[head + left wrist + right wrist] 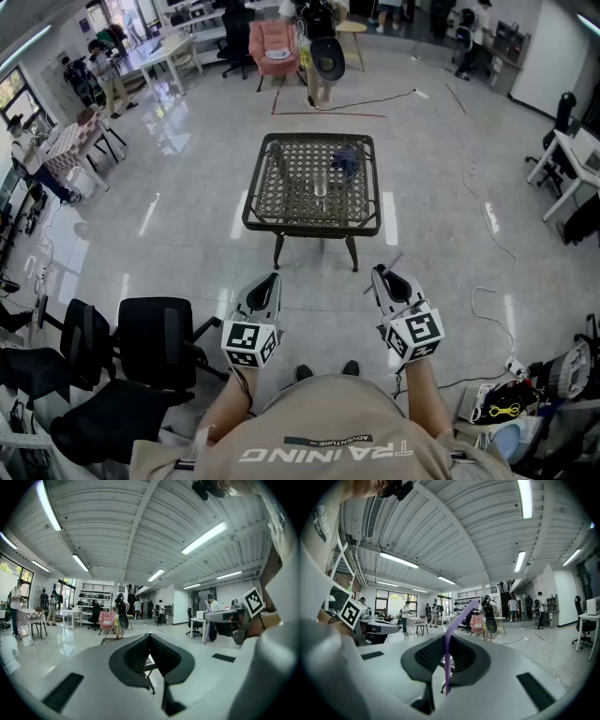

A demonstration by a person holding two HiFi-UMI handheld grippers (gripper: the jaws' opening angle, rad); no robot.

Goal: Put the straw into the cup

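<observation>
Our right tongs [446,638] clench the purple straw [448,663]; our left tongs [150,637] sit closed on nothing. Well ahead, the clear cup [320,185] stands on the wicker table [281,221], barely discernible, beside a blurry blue thing [345,159]

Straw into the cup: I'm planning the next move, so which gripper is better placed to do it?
Right. The right gripper already pinches the purple straw between its fingers, while the left gripper is shut on nothing. Both hang about equally short of the cup on the table.
</observation>
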